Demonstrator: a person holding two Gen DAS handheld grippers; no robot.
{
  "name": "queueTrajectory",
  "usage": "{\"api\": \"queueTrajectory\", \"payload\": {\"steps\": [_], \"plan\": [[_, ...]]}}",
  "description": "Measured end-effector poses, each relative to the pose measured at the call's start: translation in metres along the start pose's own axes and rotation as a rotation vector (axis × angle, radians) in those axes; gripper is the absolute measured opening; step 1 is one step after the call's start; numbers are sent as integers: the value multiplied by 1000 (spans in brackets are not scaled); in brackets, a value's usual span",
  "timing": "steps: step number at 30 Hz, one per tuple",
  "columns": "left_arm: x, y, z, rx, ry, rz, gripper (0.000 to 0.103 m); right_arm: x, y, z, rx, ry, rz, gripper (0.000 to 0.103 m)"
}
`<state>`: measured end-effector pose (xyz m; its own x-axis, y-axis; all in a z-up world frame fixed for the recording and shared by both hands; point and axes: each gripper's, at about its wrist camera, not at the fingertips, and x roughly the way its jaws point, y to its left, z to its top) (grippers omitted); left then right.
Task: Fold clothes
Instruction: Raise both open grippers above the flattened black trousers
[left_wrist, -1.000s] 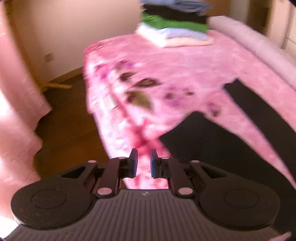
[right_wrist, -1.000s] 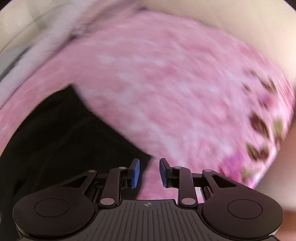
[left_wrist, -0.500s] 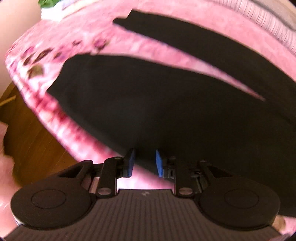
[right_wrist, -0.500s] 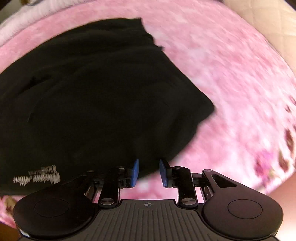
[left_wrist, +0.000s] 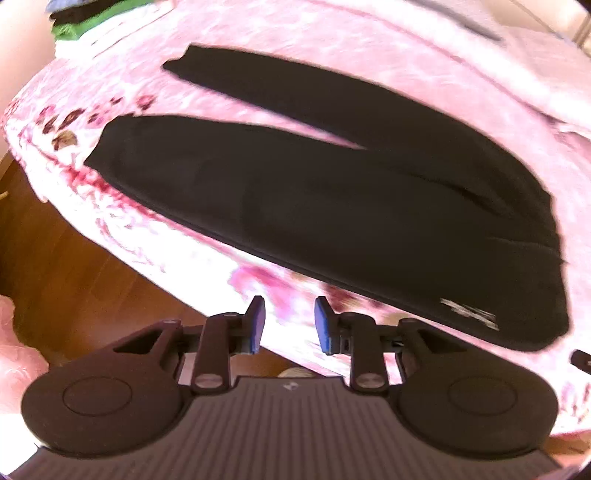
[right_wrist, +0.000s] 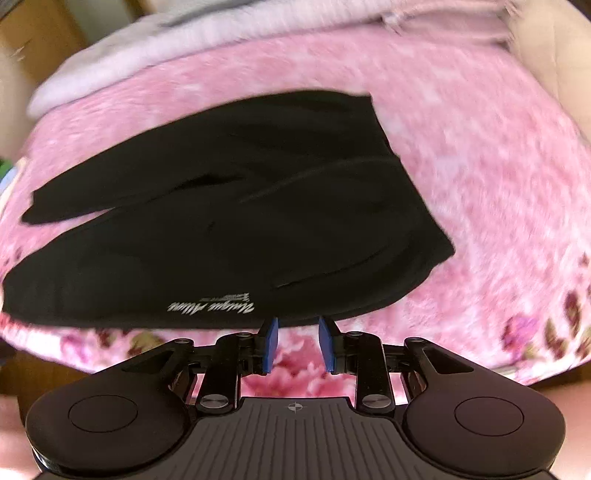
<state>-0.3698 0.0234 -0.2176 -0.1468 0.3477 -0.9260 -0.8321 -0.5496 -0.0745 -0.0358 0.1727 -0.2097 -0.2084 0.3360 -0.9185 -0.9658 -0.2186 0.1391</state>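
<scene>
A pair of black trousers (left_wrist: 332, 192) lies flat on a pink floral blanket (left_wrist: 332, 48), its two legs spread apart toward the left. White lettering (right_wrist: 211, 306) sits near the near edge by the waist. The trousers also show in the right wrist view (right_wrist: 236, 221). My left gripper (left_wrist: 288, 325) is open and empty, just off the trousers' near edge over the bed's side. My right gripper (right_wrist: 298, 345) is open and empty, just below the near edge by the lettering.
A stack of folded clothes (left_wrist: 74, 22) sits at the far left corner of the bed. A pale rolled quilt (right_wrist: 184, 48) runs along the far side. Wooden floor (left_wrist: 55, 258) lies below the bed's near edge.
Both grippers have pulled back from the trousers, so the whole garment now shows in both views. Both stay open and empty.
</scene>
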Motion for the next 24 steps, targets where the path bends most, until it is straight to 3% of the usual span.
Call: {"api": "queueTrajectory", "payload": {"steps": [10, 18, 24], "plan": [[-98, -64, -45, 80, -121, -46, 35, -97, -15, -29, -102, -79, -1, 30], [-145, -67, -70, 96, -177, -45, 35, -150, -19, -45, -60, -136, 31, 35], [-166, -67, -85, 104, -191, -52, 36, -161, -16, -54, -61, -126, 60, 38]]}}
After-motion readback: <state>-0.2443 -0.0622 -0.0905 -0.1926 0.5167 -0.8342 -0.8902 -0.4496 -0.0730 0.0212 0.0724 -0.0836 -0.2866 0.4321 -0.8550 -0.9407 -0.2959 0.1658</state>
